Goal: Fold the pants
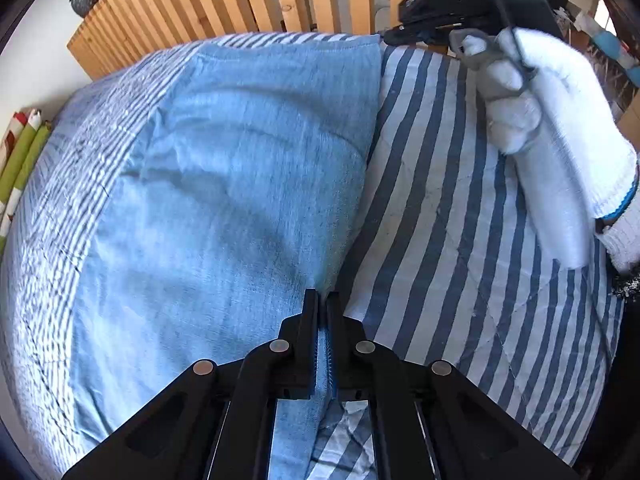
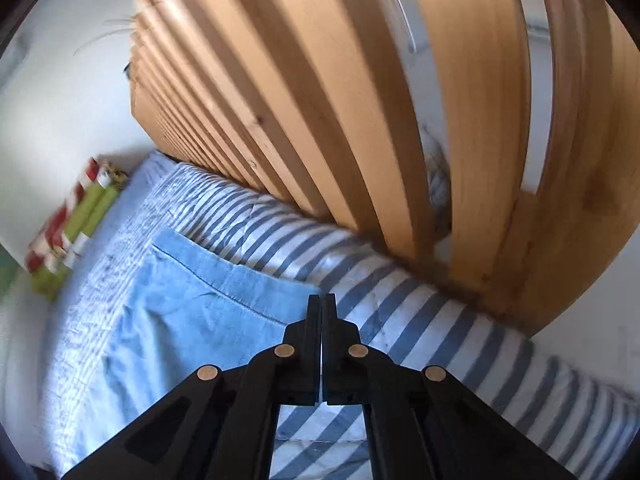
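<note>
On the striped bedspread (image 1: 460, 208), my left gripper (image 1: 322, 300) clamps the light-blue pants' (image 1: 240, 160) edge, my right gripper (image 2: 322, 300) closes at their corner, apparently empty; next I'd regrip, then fold.

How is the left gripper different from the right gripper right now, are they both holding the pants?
The left gripper is shut on the edge of the light blue pants, with cloth showing between its fingers; the right gripper is shut with nothing between its fingers. The left gripper sits at the pants' near edge; the right gripper's tips are at the pants' far corner, beside the wooden slats. Both are black, two-fingered, and over the striped bedcover.
</note>
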The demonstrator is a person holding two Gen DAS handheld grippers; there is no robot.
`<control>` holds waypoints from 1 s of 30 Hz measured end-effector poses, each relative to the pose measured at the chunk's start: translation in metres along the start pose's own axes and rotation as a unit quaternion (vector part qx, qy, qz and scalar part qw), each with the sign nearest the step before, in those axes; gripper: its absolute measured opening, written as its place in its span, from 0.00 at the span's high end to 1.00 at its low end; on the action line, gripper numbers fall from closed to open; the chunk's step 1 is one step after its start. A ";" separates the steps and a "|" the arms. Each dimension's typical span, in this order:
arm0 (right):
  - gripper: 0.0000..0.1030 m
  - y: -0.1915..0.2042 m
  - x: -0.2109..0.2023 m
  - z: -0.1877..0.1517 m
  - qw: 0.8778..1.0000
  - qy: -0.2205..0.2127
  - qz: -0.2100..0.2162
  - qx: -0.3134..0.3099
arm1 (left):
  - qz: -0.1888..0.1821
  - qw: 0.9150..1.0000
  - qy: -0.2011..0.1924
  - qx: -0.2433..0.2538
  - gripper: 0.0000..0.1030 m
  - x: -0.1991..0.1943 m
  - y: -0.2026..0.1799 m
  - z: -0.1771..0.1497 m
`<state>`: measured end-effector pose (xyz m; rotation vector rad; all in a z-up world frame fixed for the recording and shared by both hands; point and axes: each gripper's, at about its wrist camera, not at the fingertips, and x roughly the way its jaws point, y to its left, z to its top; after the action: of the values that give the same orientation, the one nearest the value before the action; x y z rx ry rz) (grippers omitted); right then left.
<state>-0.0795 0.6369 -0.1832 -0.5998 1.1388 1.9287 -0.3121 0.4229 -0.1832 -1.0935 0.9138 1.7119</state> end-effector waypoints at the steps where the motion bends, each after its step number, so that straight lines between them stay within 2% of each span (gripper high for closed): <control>1: 1.00 -0.007 0.003 0.001 1.000 0.013 0.009 0.012 | -0.002 1.000 0.003 -0.003 0.93 0.002 0.000 0.000; 3: 0.96 -0.012 0.004 0.004 0.999 0.032 0.017 0.017 | -0.022 1.000 0.017 -0.013 0.85 0.007 0.003 0.002; 5: 0.94 -0.013 0.000 0.002 0.999 0.040 0.028 0.022 | -0.024 1.000 0.013 -0.016 0.74 0.005 0.003 0.001; 8: 0.79 -0.002 -0.002 -0.007 0.998 0.051 0.036 0.008 | -0.020 1.000 0.015 -0.014 0.71 -0.001 0.005 -0.006; 10: 0.76 0.005 0.002 -0.012 0.997 0.055 0.046 0.010 | -0.016 0.999 0.014 -0.025 0.71 -0.010 0.010 -0.016; 12: 0.64 0.009 0.008 -0.017 0.997 0.061 0.047 0.014 | -0.015 0.999 0.009 -0.041 0.71 -0.026 0.018 -0.032; 14: 0.61 0.016 0.017 -0.021 0.997 0.062 0.046 0.011 | -0.008 0.998 0.001 -0.060 0.65 -0.046 0.028 -0.054; 16: 0.60 0.028 0.022 -0.023 0.998 0.053 0.042 -0.009 | 0.011 0.996 -0.005 -0.085 0.61 -0.071 0.040 -0.084; 18: 0.59 0.040 0.027 -0.028 0.998 0.040 0.039 -0.029 | 0.025 0.993 -0.004 -0.112 0.61 -0.090 0.052 -0.110; 19: 0.61 0.045 0.029 -0.030 0.998 0.030 0.038 -0.037 | 0.035 0.991 -0.002 -0.128 0.61 -0.101 0.059 -0.128; 20: 0.76 0.048 0.032 -0.032 0.998 0.029 0.034 -0.044 | 0.043 0.989 0.001 -0.142 0.61 -0.111 0.063 -0.145; 21: 0.90 0.049 0.036 -0.033 0.997 0.038 0.041 -0.051 | 0.054 0.985 0.005 -0.161 0.61 -0.122 0.070 -0.166; 24: 0.94 0.054 0.030 -0.032 0.996 0.029 0.055 -0.058 | 0.071 0.971 0.019 -0.228 0.57 -0.143 0.094 -0.225; 26: 0.94 0.065 0.009 -0.029 0.995 0.006 0.067 -0.080 | 0.072 0.954 0.026 -0.291 0.57 -0.152 0.111 -0.270; 28: 0.94 0.081 -0.018 -0.027 0.991 -0.022 0.088 -0.102 | 0.063 0.932 0.026 -0.356 0.57 -0.159 0.128 -0.310; 30: 0.94 0.099 -0.040 -0.030 0.985 -0.058 0.078 -0.140 | 0.084 0.919 0.026 -0.384 0.57 -0.165 0.139 -0.341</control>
<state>-0.1380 0.5675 -0.1196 -0.5505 0.8688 2.2502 -0.3090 0.0233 -0.1290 -1.5963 0.3464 2.2769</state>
